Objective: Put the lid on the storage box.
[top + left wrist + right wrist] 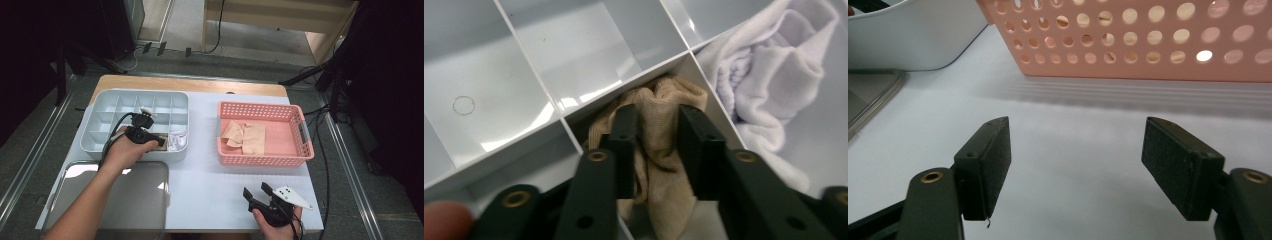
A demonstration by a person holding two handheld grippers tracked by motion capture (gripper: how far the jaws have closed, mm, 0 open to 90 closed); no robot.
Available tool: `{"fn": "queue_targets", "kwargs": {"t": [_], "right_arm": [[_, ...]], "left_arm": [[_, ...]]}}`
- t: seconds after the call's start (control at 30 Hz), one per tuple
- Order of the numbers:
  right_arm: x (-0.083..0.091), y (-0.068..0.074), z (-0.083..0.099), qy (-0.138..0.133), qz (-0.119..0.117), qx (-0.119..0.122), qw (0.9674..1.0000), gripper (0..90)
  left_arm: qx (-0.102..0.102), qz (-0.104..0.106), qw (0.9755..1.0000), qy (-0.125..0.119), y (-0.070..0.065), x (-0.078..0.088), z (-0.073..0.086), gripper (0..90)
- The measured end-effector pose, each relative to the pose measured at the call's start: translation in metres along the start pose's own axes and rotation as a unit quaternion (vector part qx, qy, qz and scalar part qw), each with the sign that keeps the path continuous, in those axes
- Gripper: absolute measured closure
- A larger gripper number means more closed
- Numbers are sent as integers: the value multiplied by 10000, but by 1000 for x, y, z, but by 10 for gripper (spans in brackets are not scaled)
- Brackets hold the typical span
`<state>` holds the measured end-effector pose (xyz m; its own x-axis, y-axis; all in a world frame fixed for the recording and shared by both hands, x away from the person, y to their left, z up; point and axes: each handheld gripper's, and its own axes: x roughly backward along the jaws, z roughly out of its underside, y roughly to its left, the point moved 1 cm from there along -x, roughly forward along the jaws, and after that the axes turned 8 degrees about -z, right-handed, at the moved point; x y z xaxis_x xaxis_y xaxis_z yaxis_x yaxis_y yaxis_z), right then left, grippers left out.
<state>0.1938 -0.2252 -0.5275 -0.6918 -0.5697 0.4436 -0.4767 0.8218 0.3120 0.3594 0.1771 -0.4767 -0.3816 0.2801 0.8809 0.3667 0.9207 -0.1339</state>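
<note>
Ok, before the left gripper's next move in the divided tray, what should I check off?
1. Beige sock between the left gripper jaws: ok.
2. Pads pressing on that sock: cannot tell.
3. Beige sock down in a compartment of the divided tray: ok.
4. White sock in the neighbouring compartment, apart from the jaws: ok.
5. Right gripper open, nothing between its jaws, over bare table near the pink basket: ok.

organizer [100,131]: we're seeing glossy grey plastic
sock [664,150]: beige knit cloth, looking matt
basket [260,159]: pink perforated plastic
tray [145,200]: shiny metal, reflecting
jaw pads: looking rough, matt blk
</note>
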Motion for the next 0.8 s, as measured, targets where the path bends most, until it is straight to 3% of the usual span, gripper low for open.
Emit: {"fn": "queue_targets", "kwargs": {"t": [0.07,0.17,0.37,0.43,0.53,0.6,0.73,0.8], "right_arm": [[-1,0,0,4,-8,8,10000,278],[-1,1,0,17,-11,10,10000,278],[0,1,0,31,17,-39,10000,277],[-1,1,0,26,11,-29,10000,277],[-2,1,0,26,11,27,10000,277],[-2,2,1,34,6,30,10000,277],[-2,2,1,30,8,50,10000,276],[-2,2,1,30,7,50,10000,275]], "left_arm": [[-32,182,9998,-84,1,5,2,608],[-10,265,9994,-240,-3,11,5,462],[-118,516,9969,-579,-5,28,15,320],[-87,472,9955,-820,-6,34,19,266],[4,553,9916,-1169,-7,43,26,191],[25,479,9901,-1320,-7,46,31,153],[181,456,9849,-1662,-5,50,41,114],[235,344,9818,-1851,-5,52,47,100]]}}
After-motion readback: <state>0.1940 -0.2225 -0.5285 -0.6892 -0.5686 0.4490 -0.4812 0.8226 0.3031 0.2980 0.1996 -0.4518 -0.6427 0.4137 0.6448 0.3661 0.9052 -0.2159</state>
